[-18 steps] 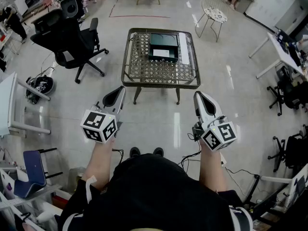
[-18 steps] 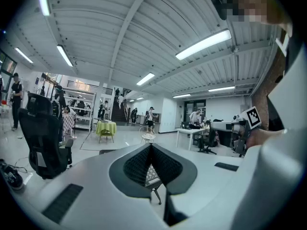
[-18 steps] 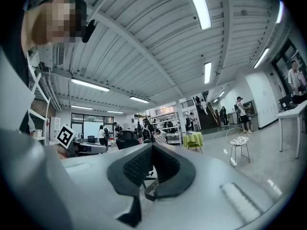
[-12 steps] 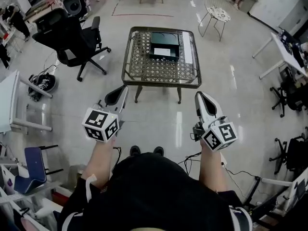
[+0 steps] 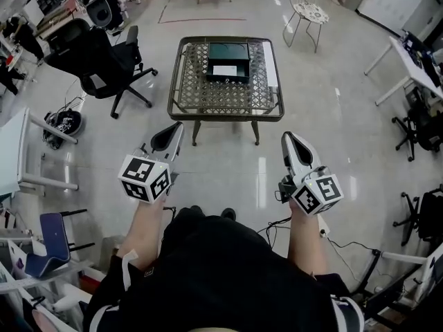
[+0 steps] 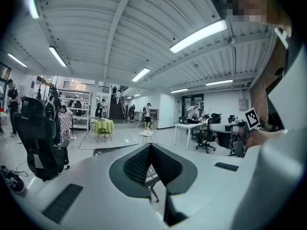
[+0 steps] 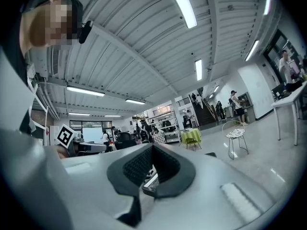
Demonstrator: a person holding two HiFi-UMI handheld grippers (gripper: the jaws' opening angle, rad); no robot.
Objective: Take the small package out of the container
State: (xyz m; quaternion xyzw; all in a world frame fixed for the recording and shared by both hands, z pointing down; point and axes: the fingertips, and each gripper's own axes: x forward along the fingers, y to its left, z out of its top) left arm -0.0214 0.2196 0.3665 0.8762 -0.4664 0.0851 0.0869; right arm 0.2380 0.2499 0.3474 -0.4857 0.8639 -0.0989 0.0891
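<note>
A dark open container [image 5: 229, 61] stands at the far side of a wicker-topped low table [image 5: 201, 92], well ahead of me. A small white package [image 5: 225, 70] lies inside it, toward its near wall. My left gripper [image 5: 171, 131] is shut and empty, held at waist height short of the table's near left corner. My right gripper [image 5: 287, 140] is also shut and empty, level with the left one and short of the table's near right corner. In both gripper views the jaws meet with nothing between them, left gripper [image 6: 150, 146], right gripper [image 7: 152, 148].
A black office chair [image 5: 97, 54] stands left of the table. A white wire chair [image 5: 310, 14] is beyond it on the right. Desks and chairs line the right edge [image 5: 415, 81]. Shiny floor lies between me and the table. Cables lie by my feet [image 5: 277, 223].
The view has shifted: the table and container now sit slightly higher and farther left in frame. Both grippers keep about the same pose, still shut.
</note>
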